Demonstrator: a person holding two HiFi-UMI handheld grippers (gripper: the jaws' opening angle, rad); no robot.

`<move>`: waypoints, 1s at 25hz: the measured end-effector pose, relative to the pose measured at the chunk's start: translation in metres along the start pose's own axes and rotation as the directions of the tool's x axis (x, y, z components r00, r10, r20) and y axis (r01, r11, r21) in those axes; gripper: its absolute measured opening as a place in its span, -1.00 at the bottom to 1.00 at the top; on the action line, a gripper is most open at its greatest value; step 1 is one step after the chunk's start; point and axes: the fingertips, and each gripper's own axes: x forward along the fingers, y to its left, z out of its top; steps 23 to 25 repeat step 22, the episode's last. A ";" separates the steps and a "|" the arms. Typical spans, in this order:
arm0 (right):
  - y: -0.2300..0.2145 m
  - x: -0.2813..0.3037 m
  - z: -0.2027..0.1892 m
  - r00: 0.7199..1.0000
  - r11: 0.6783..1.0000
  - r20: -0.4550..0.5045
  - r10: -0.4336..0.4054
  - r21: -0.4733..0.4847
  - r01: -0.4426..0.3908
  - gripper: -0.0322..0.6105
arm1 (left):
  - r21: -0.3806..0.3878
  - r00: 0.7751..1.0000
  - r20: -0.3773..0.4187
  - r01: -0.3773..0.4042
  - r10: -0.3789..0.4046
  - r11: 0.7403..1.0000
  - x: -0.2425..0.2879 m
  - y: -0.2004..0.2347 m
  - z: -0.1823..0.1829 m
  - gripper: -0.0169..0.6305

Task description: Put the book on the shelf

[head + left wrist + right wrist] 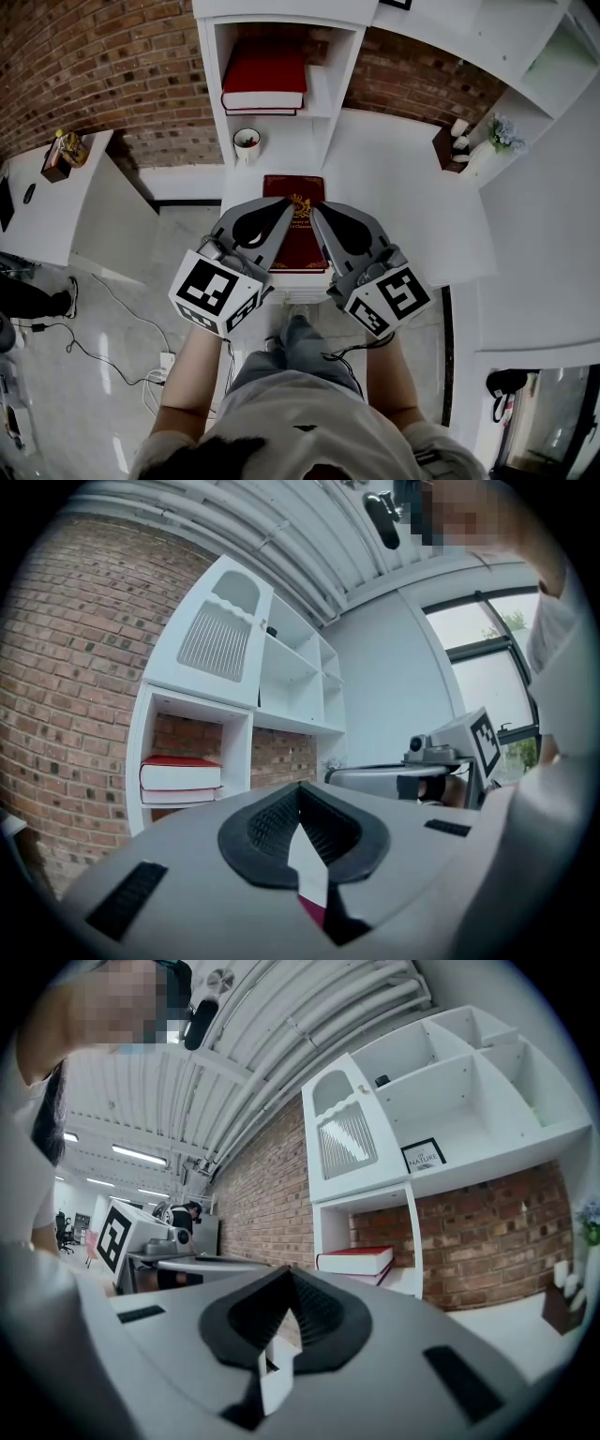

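The book (299, 236) lies flat on the counter (394, 178) below the shelf (330, 94). The left tool (285, 206) and right tool (317, 209) flank it, both pinched narrow and seemingly gripping nothing. Jaws this narrow could shove it off the near edge.

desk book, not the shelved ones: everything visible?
Closed dark red book with a gold crest on its cover, hardcover by the look, lying flat on the white desk before the shelf. The left gripper and right gripper overlap its long edges; contact cannot be told.
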 end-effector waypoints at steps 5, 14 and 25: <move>0.004 -0.004 0.001 1.000 1.000 -0.002 -0.002 -0.003 0.002 -0.87 | -0.001 1.000 0.000 0.006 -0.006 1.000 -0.003 -0.005 0.000 -0.91; 0.012 -0.009 0.001 1.000 1.000 -0.013 -0.001 -0.020 0.001 -0.88 | -0.011 1.000 0.016 0.017 -0.017 1.000 -0.007 -0.011 0.002 -0.91; 0.015 -0.011 0.001 1.000 1.000 -0.014 0.001 -0.024 -0.002 -0.87 | -0.012 1.000 0.017 0.024 -0.023 1.000 -0.009 -0.014 0.001 -0.91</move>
